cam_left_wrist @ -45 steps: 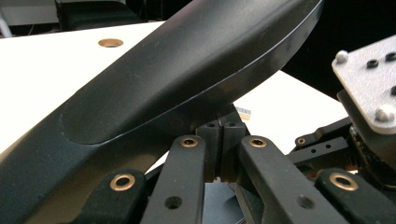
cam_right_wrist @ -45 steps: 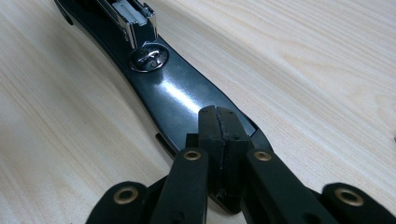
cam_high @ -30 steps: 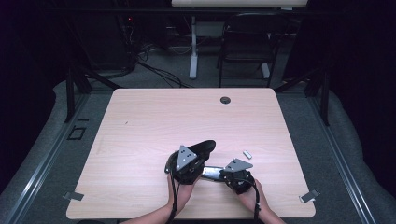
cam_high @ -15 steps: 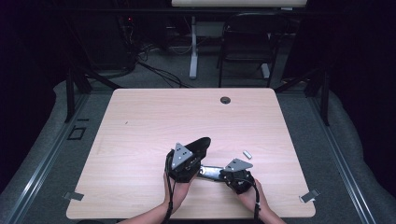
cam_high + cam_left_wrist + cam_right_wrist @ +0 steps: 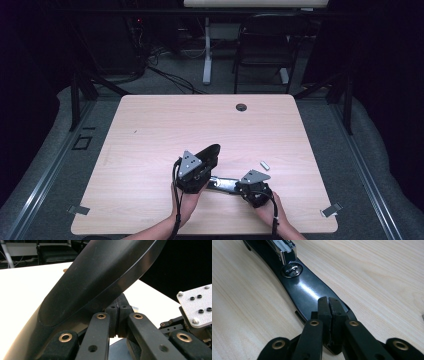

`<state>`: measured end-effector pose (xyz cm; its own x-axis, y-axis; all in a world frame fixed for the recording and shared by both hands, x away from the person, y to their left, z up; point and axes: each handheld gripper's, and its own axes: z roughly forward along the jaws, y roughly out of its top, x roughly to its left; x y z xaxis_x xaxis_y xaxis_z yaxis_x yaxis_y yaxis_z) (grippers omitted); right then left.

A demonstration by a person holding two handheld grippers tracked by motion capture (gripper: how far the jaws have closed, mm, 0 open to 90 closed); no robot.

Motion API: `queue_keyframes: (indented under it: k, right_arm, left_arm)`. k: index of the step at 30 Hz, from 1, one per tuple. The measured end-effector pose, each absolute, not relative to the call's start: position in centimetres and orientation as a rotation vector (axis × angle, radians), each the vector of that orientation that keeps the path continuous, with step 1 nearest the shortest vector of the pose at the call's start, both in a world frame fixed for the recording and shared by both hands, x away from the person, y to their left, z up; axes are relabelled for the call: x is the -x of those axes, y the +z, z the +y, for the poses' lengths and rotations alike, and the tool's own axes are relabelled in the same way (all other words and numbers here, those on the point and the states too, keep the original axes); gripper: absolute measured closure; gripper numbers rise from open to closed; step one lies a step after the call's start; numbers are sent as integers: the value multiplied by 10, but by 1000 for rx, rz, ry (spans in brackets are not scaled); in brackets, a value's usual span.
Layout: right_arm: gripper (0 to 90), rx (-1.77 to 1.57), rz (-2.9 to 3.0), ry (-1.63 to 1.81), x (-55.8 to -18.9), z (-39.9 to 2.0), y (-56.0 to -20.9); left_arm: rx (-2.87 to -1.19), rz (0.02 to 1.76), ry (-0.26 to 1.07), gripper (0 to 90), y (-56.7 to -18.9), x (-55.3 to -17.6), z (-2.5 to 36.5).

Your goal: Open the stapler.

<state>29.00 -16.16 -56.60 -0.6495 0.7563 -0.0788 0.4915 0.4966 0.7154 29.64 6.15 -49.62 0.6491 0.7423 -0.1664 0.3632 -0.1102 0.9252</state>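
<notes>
A black stapler lies swung open near the table's front edge. Its base [image 5: 222, 183] rests flat on the wood, and its top arm [image 5: 210, 152] is tilted up. My left gripper [image 5: 207, 164] is shut, its tips tucked under the raised top arm [image 5: 100, 277], nothing between the pads [image 5: 117, 312]. My right gripper [image 5: 235, 186] is shut too, its closed tips [image 5: 328, 305] pressing down on the base's narrow end [image 5: 304, 287]. The metal staple channel [image 5: 282, 250] and the anvil plate [image 5: 292, 270] show further along the base.
A small white strip [image 5: 264, 165] lies on the table right of the grippers. A round grommet [image 5: 241, 107] sits near the far edge. Beyond the table stand a chair [image 5: 265, 45] and a desk leg [image 5: 206, 50].
The stapler's top arm and my left gripper have swung a little up and to the left. The right gripper has stayed on the base.
</notes>
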Motion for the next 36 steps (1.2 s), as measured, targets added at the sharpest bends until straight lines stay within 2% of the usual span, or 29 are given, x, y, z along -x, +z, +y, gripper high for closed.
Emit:
queue_keyframes:
  k: [36]
  right_arm:
    - [879,-1024,2378,943,-292,-163,-565]
  left_arm:
    - [-1700,914,444,900,-482,-301,91]
